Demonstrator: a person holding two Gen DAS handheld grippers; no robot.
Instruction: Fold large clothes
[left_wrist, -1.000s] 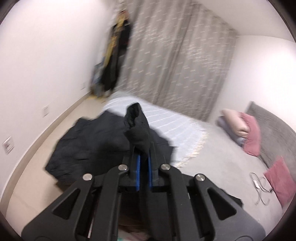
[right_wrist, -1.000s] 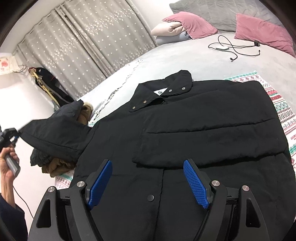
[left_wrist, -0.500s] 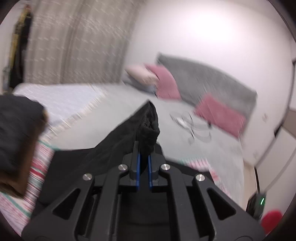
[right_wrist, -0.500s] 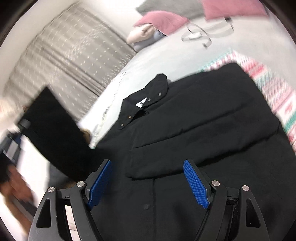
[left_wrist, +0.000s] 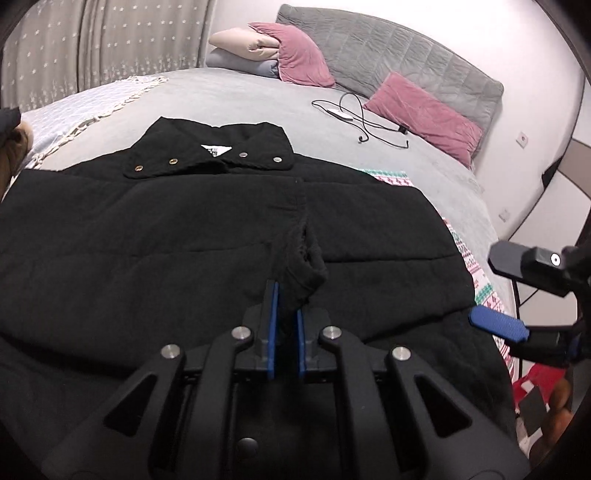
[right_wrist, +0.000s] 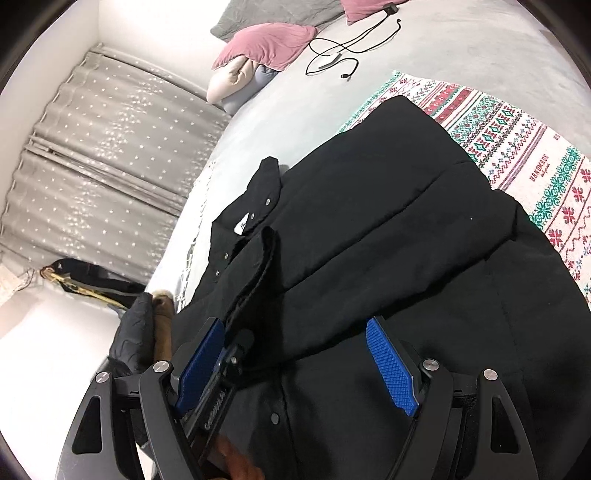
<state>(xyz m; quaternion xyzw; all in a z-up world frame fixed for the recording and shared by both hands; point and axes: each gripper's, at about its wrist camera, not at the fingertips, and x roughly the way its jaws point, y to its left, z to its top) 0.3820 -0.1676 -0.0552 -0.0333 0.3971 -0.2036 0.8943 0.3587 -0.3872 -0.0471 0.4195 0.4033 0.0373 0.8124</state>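
Jacket (left_wrist: 155, 236) cuff (left_wrist: 301, 266) bunched inside left tongs (left_wrist: 285, 314)

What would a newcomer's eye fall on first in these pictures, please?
A large black jacket spread collar-up across the grey bed, over a patterned blanket. The left gripper is shut on a sleeve cuff above the jacket's middle, and the right gripper hangs open over its front. Pink pillows line the grey headboard.

Left tongs (left_wrist: 285, 317) pinched nearly shut and angled downward, right tongs (right_wrist: 295, 363) spread wide, tilted down
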